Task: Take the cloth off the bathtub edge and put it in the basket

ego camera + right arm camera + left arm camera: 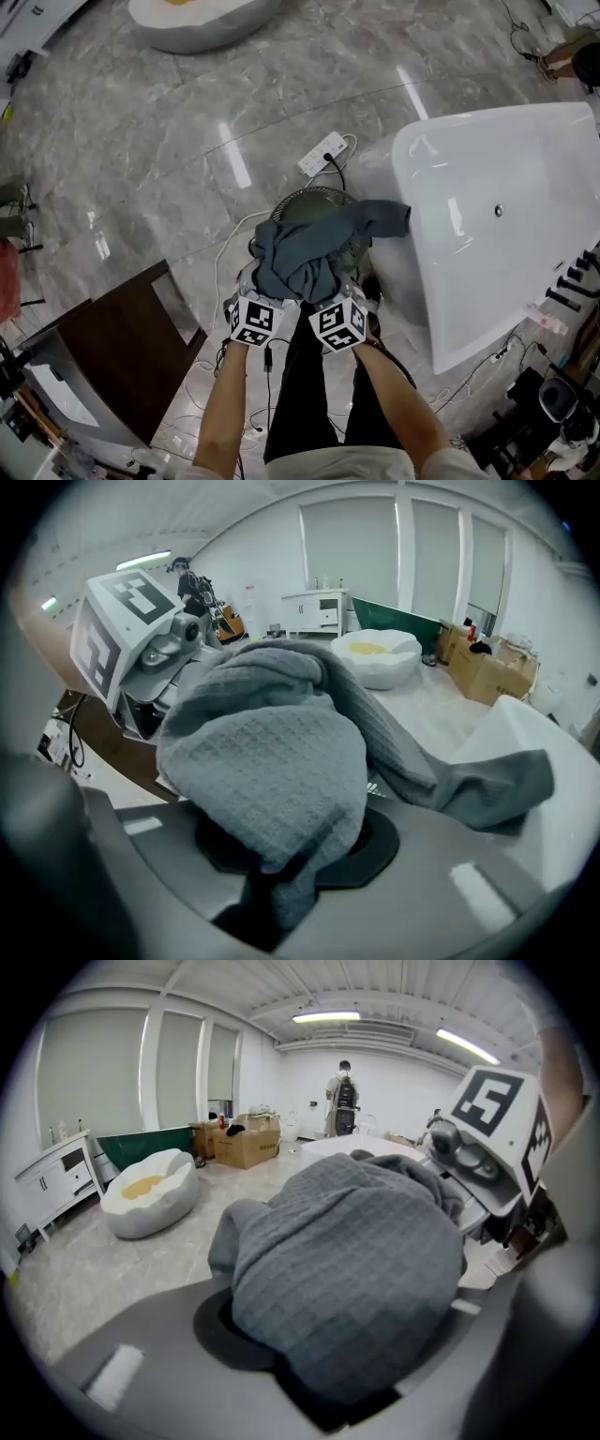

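A grey-blue waffle cloth (305, 253) hangs bunched over a round dark wire basket (314, 199) on the floor, just left of the white bathtub (506, 216). One corner of the cloth (389, 217) trails right toward the tub's edge. My left gripper (269, 298) and right gripper (328, 300) stand side by side at the near edge of the bundle, both shut on the cloth. In the left gripper view the cloth (347, 1251) fills the jaws and hides the fingertips. The right gripper view shows the same, the cloth (272, 752) wedged between the jaws.
A white power strip (323, 155) and cables lie on the marble floor behind the basket. A brown cabinet (122, 361) stands at the near left. A white cushion (202, 19) sits far back. A person (343, 1101) stands far off, near cardboard boxes (246, 1143).
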### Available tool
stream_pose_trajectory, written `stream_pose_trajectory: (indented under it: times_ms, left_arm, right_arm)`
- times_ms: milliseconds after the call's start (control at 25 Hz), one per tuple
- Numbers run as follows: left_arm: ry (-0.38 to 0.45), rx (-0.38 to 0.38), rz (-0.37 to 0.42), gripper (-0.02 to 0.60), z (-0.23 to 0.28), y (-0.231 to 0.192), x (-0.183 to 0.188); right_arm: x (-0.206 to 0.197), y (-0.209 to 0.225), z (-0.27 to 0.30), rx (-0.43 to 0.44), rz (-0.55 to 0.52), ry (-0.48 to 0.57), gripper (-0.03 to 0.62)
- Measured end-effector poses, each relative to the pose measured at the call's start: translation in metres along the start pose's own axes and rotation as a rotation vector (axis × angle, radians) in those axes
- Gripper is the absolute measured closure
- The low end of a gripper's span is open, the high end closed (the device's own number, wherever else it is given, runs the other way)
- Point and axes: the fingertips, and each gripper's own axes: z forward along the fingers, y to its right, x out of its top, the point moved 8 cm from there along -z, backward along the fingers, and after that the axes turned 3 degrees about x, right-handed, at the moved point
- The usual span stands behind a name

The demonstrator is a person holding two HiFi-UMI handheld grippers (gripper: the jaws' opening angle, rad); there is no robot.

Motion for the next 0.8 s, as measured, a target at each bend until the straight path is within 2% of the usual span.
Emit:
stream_pose_trajectory:
  times_ms: [200, 360, 520, 680, 800]
  left_arm:
    - [-0.027, 0.015, -0.025, 0.334, -0.009, -0.009, -0.018]
    - [-0.03, 0.0, -0.018, 0.334, -0.004, -0.006, -0.02]
    - [-0.038, -0.03, -0.017, 0.334, 0.012, 0.003, -0.015]
    - [-0.037, -0.082, -0.016, 0.333, 0.035, 0.016, 0.005]
    - [-0.037, -0.108, -0.025, 0.333, 0.051, 0.02, 0.015]
  right_arm:
    - [0.001, -0.019, 0.014, 0.036, 0.028, 0.001, 0.482]
    - [-0.005, -0.017, 0.016, 0.028, 0.05, -0.005, 0.482]
    - [-0.016, -0.003, 0.015, 0.008, 0.103, -0.022, 0.479]
    - [-0.032, 0.024, 0.01, -0.02, 0.161, -0.028, 0.479]
    - [-0.041, 0.043, 0.014, -0.032, 0.237, -0.018, 0.476]
